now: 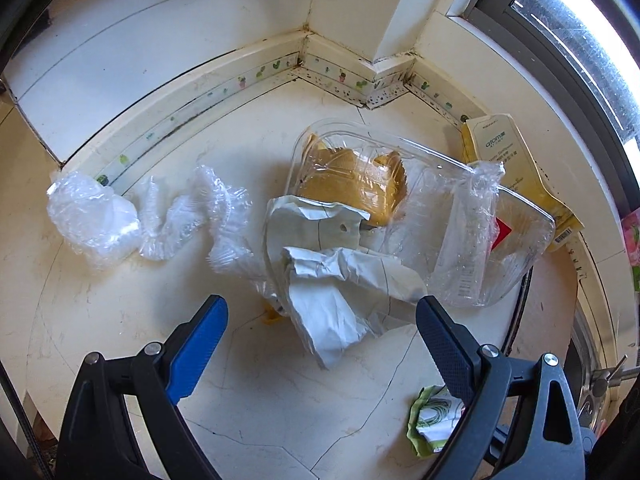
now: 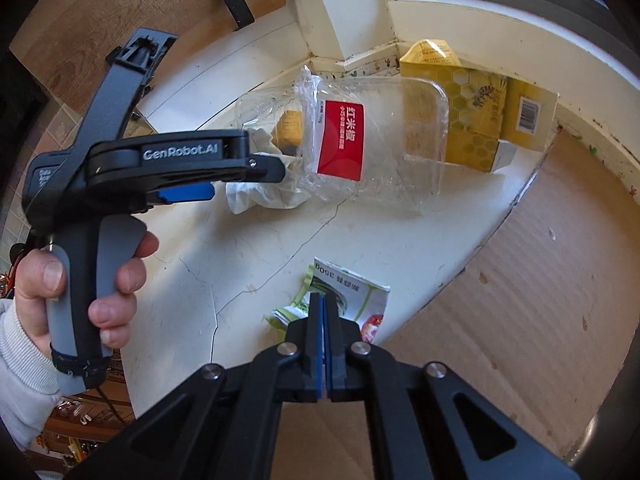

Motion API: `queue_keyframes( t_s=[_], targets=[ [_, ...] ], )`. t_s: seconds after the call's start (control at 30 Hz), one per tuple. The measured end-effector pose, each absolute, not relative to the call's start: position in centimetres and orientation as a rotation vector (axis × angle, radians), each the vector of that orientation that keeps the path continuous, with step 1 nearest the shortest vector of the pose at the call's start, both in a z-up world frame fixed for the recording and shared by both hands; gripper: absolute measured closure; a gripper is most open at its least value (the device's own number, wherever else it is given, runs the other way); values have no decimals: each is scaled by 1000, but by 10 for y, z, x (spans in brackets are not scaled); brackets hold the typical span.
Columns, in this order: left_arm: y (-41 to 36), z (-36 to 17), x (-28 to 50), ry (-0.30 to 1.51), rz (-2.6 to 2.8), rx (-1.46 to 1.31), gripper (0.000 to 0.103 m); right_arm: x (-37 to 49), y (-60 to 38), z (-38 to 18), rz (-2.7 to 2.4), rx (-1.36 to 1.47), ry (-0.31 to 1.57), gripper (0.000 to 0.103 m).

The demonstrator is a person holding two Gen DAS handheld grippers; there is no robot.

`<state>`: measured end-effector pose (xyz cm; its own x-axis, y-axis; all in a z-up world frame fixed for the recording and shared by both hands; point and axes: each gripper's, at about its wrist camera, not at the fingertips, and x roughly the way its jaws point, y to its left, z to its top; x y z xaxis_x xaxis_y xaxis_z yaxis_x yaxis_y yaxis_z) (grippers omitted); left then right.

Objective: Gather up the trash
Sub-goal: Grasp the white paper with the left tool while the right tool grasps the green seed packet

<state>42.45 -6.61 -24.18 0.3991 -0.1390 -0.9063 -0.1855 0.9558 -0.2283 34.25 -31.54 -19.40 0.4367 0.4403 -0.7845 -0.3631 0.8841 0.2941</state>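
Note:
My left gripper (image 1: 322, 310) is open, its jaws either side of a crumpled white paper (image 1: 332, 300) on the white counter (image 1: 260, 400). Behind the paper lies a clear plastic clamshell box (image 1: 460, 216) with brown paper (image 1: 352, 184) inside. Crumpled clear film (image 1: 132, 220) lies to the left. My right gripper (image 2: 324, 300) is shut with nothing between its pads, just above a green and white wrapper (image 2: 352, 292). That wrapper also shows in the left wrist view (image 1: 430, 416). The left gripper shows in the right wrist view (image 2: 212, 176), near the white paper (image 2: 256, 196).
A yellow carton (image 2: 476, 120) leans against the wall behind the clamshell box (image 2: 380, 140); it also shows in the left wrist view (image 1: 516, 168). A cardboard sheet (image 2: 540, 280) lies past the counter's right edge. A window (image 1: 580, 40) is at the right.

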Motion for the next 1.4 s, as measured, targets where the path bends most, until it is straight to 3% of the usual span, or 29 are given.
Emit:
queue_keyframes(
  t_s=[0.1, 0.17, 0.23, 0.3, 0.33, 0.4, 0.67, 0.73, 0.9, 1.4],
  targets=[
    [-65, -246, 428, 1172, 25, -337, 31, 342, -324, -194, 491, 103, 1014, 102],
    [-63, -248, 429, 1170, 8, -367, 39, 343, -328, -196, 468, 101, 1012, 98],
    [-62, -246, 427, 1149, 25, -356, 54, 345, -329, -198, 449, 92, 1009, 81],
    [-61, -243, 424, 1134, 27, -345, 62, 348, -329, -199, 438, 88, 1002, 68],
    [-60, -241, 422, 1131, 29, -343, 77, 350, -329, -200, 433, 87, 997, 66],
    [-57, -238, 418, 1117, 28, -347, 81, 353, -328, -202, 427, 86, 996, 65],
    [-46, -229, 401, 1090, -1, -369, 86, 356, -309, -212, 456, 11, 987, 67],
    [-47, -224, 395, 1082, -12, -359, 88, 352, -301, -211, 466, -34, 977, 87],
    [-50, -205, 374, 1040, -27, -317, 89, 343, -289, -204, 498, -50, 937, 97],
    [-57, -125, 277, 937, -72, -268, 92, 281, -296, -141, 488, -9, 828, 100]
  ],
)
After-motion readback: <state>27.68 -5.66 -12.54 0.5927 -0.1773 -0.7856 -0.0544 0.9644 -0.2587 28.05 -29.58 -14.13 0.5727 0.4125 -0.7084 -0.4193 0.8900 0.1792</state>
